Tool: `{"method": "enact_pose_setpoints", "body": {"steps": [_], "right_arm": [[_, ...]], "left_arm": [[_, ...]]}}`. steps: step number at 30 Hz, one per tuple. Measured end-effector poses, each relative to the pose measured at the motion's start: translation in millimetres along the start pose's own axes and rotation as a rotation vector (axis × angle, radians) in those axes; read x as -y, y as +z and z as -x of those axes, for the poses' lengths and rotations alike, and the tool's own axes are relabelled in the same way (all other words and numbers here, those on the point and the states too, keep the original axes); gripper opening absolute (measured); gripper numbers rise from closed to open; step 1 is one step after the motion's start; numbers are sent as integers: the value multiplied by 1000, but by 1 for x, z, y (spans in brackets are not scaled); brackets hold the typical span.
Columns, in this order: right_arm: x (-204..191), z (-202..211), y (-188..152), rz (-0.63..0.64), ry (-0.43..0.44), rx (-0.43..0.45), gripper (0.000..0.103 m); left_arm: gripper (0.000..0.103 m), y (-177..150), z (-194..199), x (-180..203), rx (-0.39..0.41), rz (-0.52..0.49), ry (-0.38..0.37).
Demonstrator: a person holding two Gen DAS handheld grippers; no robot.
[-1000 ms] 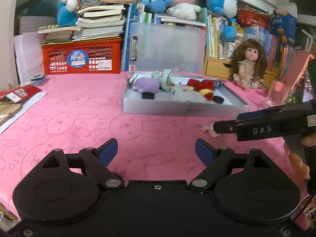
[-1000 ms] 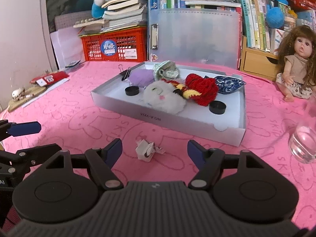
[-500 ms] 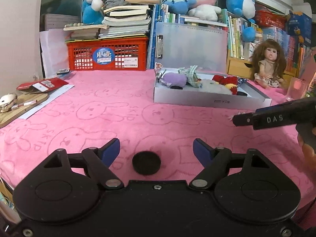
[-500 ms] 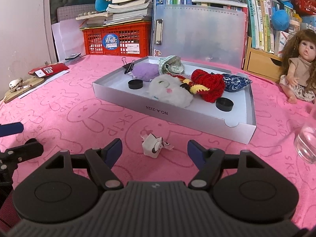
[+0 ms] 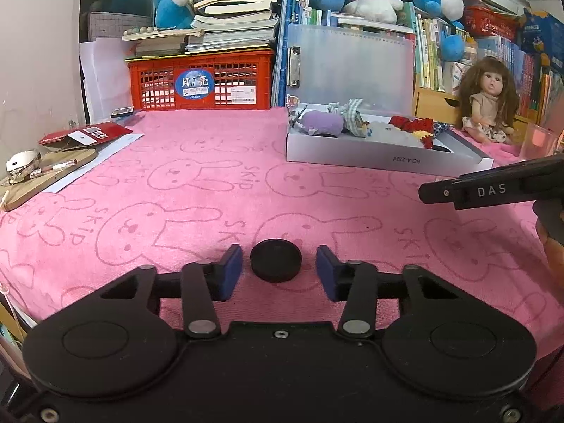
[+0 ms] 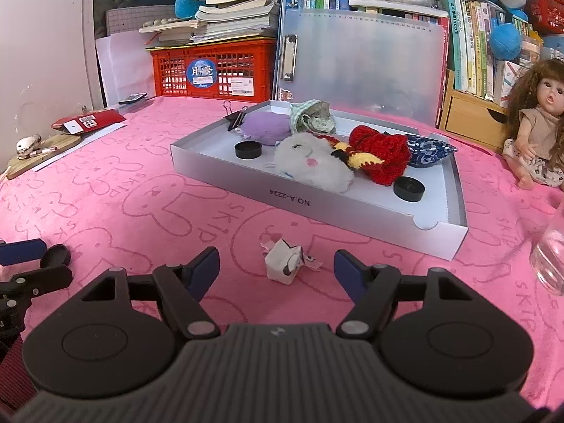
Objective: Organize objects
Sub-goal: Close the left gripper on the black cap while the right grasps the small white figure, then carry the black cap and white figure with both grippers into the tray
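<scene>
A black round cap [image 5: 276,260] lies on the pink cloth between the fingers of my left gripper [image 5: 278,271]. Its jaws are closing, and a thin gap still shows on each side of the cap. In the right wrist view that same cap [image 6: 56,254] sits at the far left. A small crumpled white paper piece [image 6: 285,266] lies between the blue pads of my right gripper [image 6: 275,269]. Those jaws are closing too and stand well clear of the paper. Beyond it a grey box [image 6: 317,201] holds plush toys, a red knit piece and two black caps.
A doll [image 6: 539,134] sits at the right and a clear glass [image 6: 551,257] stands at the right edge. A red crate [image 5: 201,83] with stacked books is at the back. At the left edge, a wooden board [image 5: 38,179] and a red packet [image 5: 84,134] lie.
My left gripper has come forward and down to the black cap, and its jaws have narrowed around it. The right gripper's jaws have narrowed a little around the paper piece.
</scene>
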State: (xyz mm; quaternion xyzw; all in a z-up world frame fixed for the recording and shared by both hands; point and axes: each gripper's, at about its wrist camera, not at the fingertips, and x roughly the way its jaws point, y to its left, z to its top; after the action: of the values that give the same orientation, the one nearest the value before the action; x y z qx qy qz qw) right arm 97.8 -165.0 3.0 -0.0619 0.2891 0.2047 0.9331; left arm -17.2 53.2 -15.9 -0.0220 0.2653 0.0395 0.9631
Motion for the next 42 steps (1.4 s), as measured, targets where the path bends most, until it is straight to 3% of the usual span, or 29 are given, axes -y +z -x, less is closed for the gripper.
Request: {"method": "enact_pose_setpoints", "body": {"steps": [1, 8, 13, 42], "right_arm": [[-1, 0, 0, 1, 2, 1, 74], [-4, 2, 1, 10, 3, 2, 34], [-4, 3, 0, -9, -2, 5, 25], [24, 36, 21, -44, -66, 109, 24]], "left_arm": [[31, 0, 0, 0, 0, 4, -3], [30, 5, -1, 4, -7, 6, -20], [30, 11, -3, 11, -9, -2, -39], [30, 85, -38, 43, 28, -23, -169]]}}
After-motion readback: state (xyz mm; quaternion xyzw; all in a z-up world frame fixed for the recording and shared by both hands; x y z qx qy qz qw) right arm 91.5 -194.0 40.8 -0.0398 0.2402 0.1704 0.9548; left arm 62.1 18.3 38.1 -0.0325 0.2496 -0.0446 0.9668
